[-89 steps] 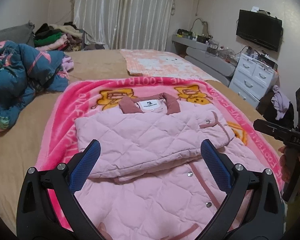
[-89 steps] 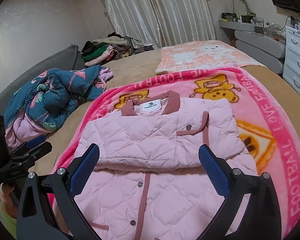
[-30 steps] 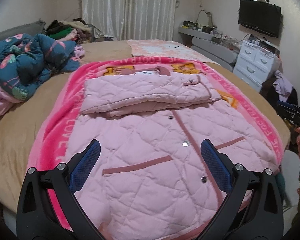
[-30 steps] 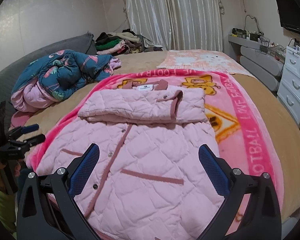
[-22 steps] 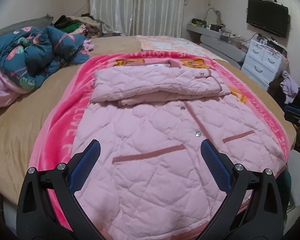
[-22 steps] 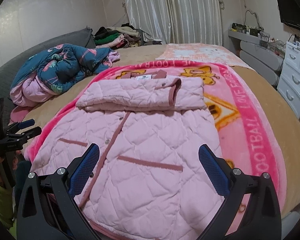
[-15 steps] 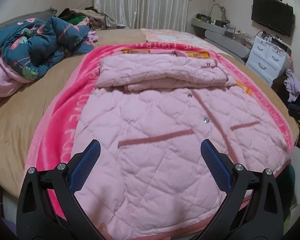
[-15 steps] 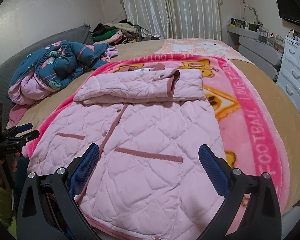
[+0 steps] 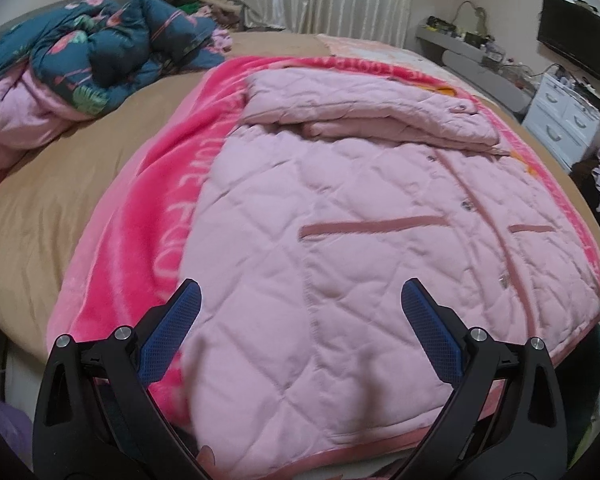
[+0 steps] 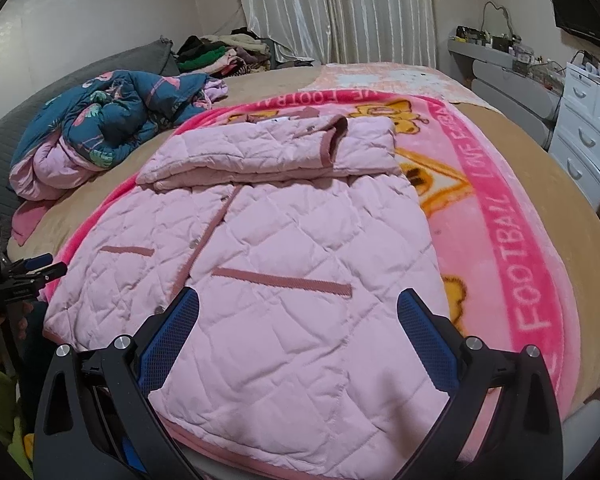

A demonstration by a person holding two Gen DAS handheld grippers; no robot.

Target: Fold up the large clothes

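Note:
A pink quilted coat (image 9: 340, 220) (image 10: 284, 248) lies front-up on a pink blanket (image 9: 140, 216) (image 10: 512, 240) on the bed. Its sleeves (image 9: 364, 108) (image 10: 268, 152) are folded across the chest, and the hem hangs near the bed's front edge. My left gripper (image 9: 300, 328) stands open just above the hem's left part, holding nothing. Over the hem's right part my right gripper (image 10: 298, 328) is open too, and empty. The left gripper (image 10: 40, 270) also shows at the left edge of the right wrist view, in a hand.
A crumpled blue floral quilt (image 9: 100, 64) (image 10: 112, 120) lies at the left of the tan bed (image 9: 52, 200). Stacked clothes (image 10: 216, 54) sit by the curtains. White drawers (image 9: 568, 116) (image 10: 592, 128), a grey shelf and a wall TV (image 9: 576, 48) stand at the right.
Both grippers have drawn back from the folded sleeves and dropped to the coat's hem at the bed's front edge. Both stayed open. The coat has not moved.

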